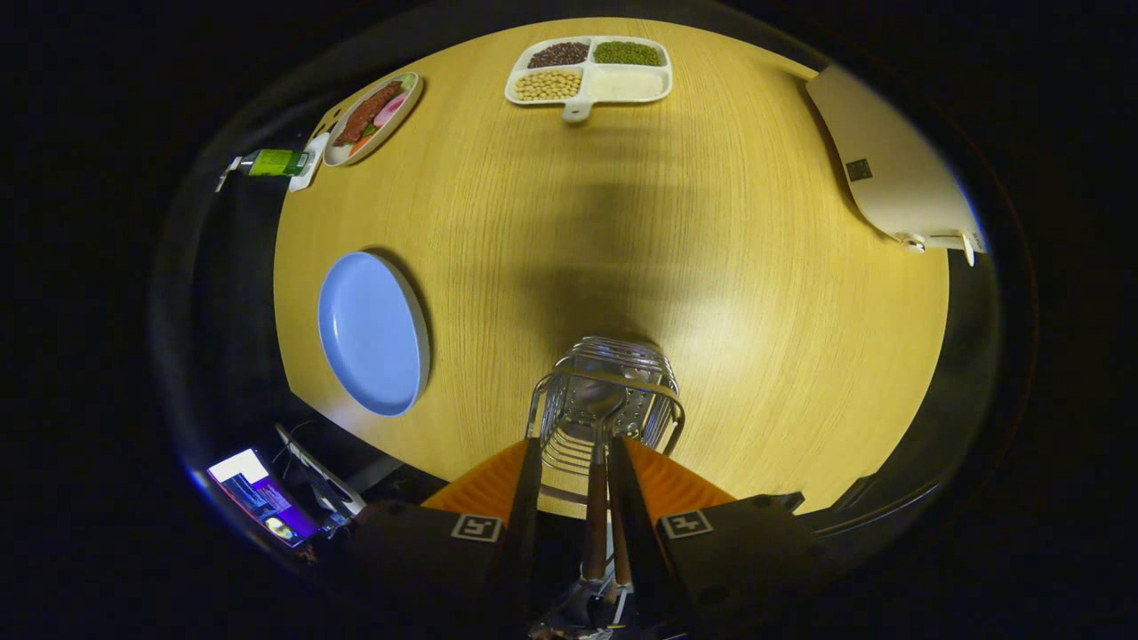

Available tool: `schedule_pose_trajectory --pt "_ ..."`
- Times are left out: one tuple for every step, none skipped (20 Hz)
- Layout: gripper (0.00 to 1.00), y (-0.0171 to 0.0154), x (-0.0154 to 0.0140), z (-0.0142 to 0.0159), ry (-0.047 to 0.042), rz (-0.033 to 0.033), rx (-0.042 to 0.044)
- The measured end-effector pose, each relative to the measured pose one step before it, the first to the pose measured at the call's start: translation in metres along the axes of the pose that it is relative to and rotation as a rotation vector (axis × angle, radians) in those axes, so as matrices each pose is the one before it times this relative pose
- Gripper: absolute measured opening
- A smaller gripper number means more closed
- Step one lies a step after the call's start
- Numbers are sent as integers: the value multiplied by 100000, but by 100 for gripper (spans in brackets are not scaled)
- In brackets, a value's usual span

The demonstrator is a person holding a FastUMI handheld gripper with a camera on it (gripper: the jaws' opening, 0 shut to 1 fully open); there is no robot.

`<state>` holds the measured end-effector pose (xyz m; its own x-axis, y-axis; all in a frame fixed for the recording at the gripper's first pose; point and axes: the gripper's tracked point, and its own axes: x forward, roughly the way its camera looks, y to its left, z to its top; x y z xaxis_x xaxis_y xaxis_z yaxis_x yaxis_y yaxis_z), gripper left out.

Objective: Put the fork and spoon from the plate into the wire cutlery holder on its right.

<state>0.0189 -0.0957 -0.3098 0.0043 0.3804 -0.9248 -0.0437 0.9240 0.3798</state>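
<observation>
Gripper view: looks down on a round wooden worktop (729,267) with fine straight grain.
Fingers: nearly closed on two slim handles, copper-toned and wood-toned, held between them; gripper (603,484) poised directly over the holder.
Cutlery holder: wire basket (609,391) of bright curved metal rods, just ahead of the fingers, right of the plate; open top lets pieces drop in upright.
Spoon: shiny metal bowl (594,404) already down inside the basket, handle running back between the fingers.
Fork: second handle alongside the spoon's, probably the fork; head hidden, cannot tell for sure.
Plate: smooth round blue plate (369,333), left of the basket, nothing on it.
Why held so: handles pinched near their ends so the heads hang down into the basket, ready for release by the look of it.
Far side: divided white tray of beans (589,69); oval dish of food (372,118) to the far left.
</observation>
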Motion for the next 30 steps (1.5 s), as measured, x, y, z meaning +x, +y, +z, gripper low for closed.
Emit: schedule_pose_trajectory --pt "66 334 -415 172 -3230 1408 -743" --pt "82 58 -499 9 -3333 810 -1242" --pt "92 129 -279 195 -3581 585 -1624" --pt "98 7 -461 115 -3632 -195 -1493" --pt "98 94 -449 -37 -3606 -29 -1121" --pt "98 -44 -354 287 -3508 254 -735" --pt "98 105 -423 -24 -3235 103 -756" --pt "100 128 -395 106 -3163 49 -1228" --pt "100 -85 -339 115 -3228 -56 -1335" --pt "100 88 -307 98 -3157 -108 -1148" --pt "100 173 -404 171 -3574 215 -1001" --pt "100 344 -361 321 -3972 1168 -1443" --pt "100 180 -421 90 -3596 485 -1756" --pt "100 116 -532 175 -4119 303 -2492" --pt "100 213 -460 200 -3822 152 -2129" --pt "100 226 -783 281 -4608 -296 -2082" --pt "100 197 -726 230 -4467 -189 -1677" --pt "100 181 -697 398 -4311 -118 -1009" --pt "100 298 -815 453 -4293 474 -863" --pt "100 319 -646 540 -3998 554 -983" --pt "100 73 -713 547 -4343 467 -1467" --pt "100 191 -597 746 -4061 354 -1984" --pt "100 77 -521 746 -3953 -99 -1856" --pt "100 239 -741 615 -3385 301 -1855" --pt "100 38 -639 560 -2930 -339 -1313" --pt "100 230 -597 740 -3542 184 -885" --pt "100 489 -829 615 -3955 133 -828" --pt "100 343 -635 358 -2984 64 -840" --pt "100 188 -734 281 -3348 -183 -1172" --pt "100 10 -323 80 -2495 -122 -1128"
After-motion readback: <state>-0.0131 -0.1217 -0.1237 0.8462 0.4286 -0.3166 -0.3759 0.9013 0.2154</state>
